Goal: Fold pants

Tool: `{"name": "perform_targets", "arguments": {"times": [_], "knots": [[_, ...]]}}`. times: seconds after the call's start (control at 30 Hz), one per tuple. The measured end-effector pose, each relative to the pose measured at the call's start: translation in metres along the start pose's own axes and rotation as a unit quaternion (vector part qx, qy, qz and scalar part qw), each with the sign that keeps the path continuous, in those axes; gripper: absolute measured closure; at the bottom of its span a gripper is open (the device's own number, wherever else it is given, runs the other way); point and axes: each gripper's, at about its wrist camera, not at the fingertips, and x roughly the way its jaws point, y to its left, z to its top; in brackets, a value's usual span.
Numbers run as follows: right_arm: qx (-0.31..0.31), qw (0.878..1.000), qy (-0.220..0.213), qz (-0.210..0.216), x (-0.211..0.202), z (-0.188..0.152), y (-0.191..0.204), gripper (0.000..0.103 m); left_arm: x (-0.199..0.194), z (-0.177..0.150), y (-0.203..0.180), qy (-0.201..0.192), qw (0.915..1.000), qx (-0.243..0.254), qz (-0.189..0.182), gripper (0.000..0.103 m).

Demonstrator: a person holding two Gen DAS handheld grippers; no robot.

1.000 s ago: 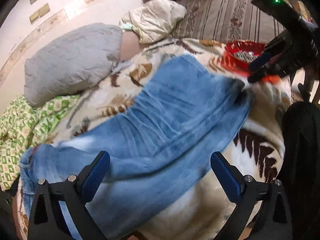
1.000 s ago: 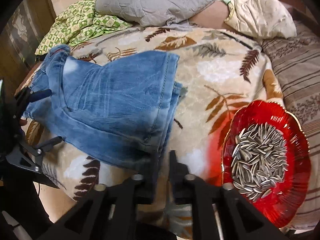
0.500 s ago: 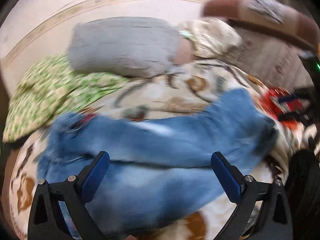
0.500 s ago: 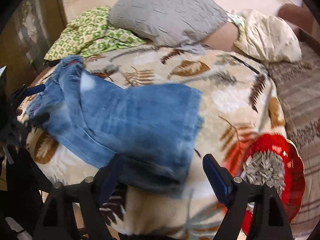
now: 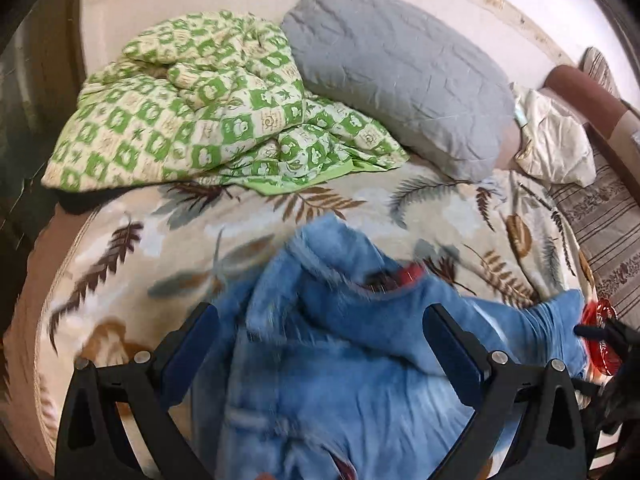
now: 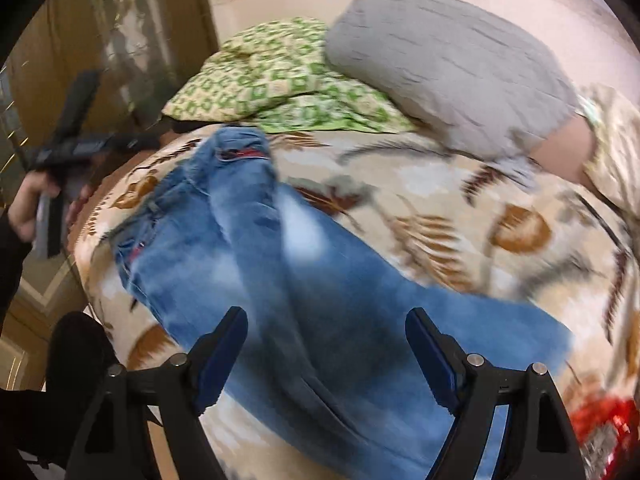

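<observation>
Left tongs (image 5: 320, 344) black-framed with blue pads and silver screws, right tongs (image 6: 326, 348) alike, black sleeve (image 6: 12, 256)

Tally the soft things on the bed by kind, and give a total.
Jeans: 1
Grey pillow: 1
Green checked quilt: 1
Cream cushion: 1
Leaf-print blanket: 1
Total: 5

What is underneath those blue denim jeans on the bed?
The blue denim jeans lie on a cream blanket printed with brown and grey leaves. What the blanket itself covers cannot be seen.
</observation>
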Motion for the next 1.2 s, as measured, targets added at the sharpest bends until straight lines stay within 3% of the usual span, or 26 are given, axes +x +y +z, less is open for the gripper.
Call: {"name": "perform_targets", "arguments": {"times": [0.3,0.47,0.67,0.7,0.73,0.77,0.8,0.83,0.87,0.97,1.2], "knots": [[0.013,0.999,0.004,0.041,0.07,0.04,0.027,0.019,0.084,0.082,-0.013,0.111,0.9931,0.03,0.02,0.001],[0.026,0.998,0.016,0.054,0.102,0.055,0.029,0.019,0.127,0.092,-0.015,0.162,0.9867,0.005,0.016,0.001],[0.034,0.996,0.026,0.072,0.127,0.066,0.034,0.02,0.155,0.094,-0.026,0.192,0.9808,0.026,0.023,0.002],[0.033,0.997,0.025,0.071,0.129,0.068,0.035,0.025,0.156,0.094,-0.027,0.191,0.9811,0.027,0.018,0.015],[0.032,0.997,0.025,0.065,0.13,0.069,0.036,0.032,0.156,0.094,-0.029,0.19,0.9813,0.03,0.013,0.057],[0.029,0.998,0.028,0.058,0.133,0.07,0.037,0.052,0.157,0.093,-0.03,0.195,0.9798,0.038,0.021,0.082],[0.026,0.998,0.033,0.054,0.135,0.071,0.038,0.069,0.158,0.092,-0.032,0.199,0.9783,0.047,0.034,0.096],[0.025,0.998,0.035,0.055,0.137,0.071,0.038,0.075,0.156,0.09,-0.034,0.201,0.9774,0.058,0.027,0.096],[0.024,0.997,0.036,0.059,0.137,0.072,0.038,0.09,0.154,0.088,-0.036,0.202,0.9768,0.067,0.019,0.096],[0.005,0.998,0.028,0.051,0.132,0.07,0.047,0.092,0.139,0.084,-0.038,0.193,0.9772,0.084,0.026,0.097],[-0.05,0.998,-0.016,0.028,0.096,0.063,0.077,0.093,0.055,0.069,-0.026,0.124,0.9888,0.082,0.004,0.097]]}}
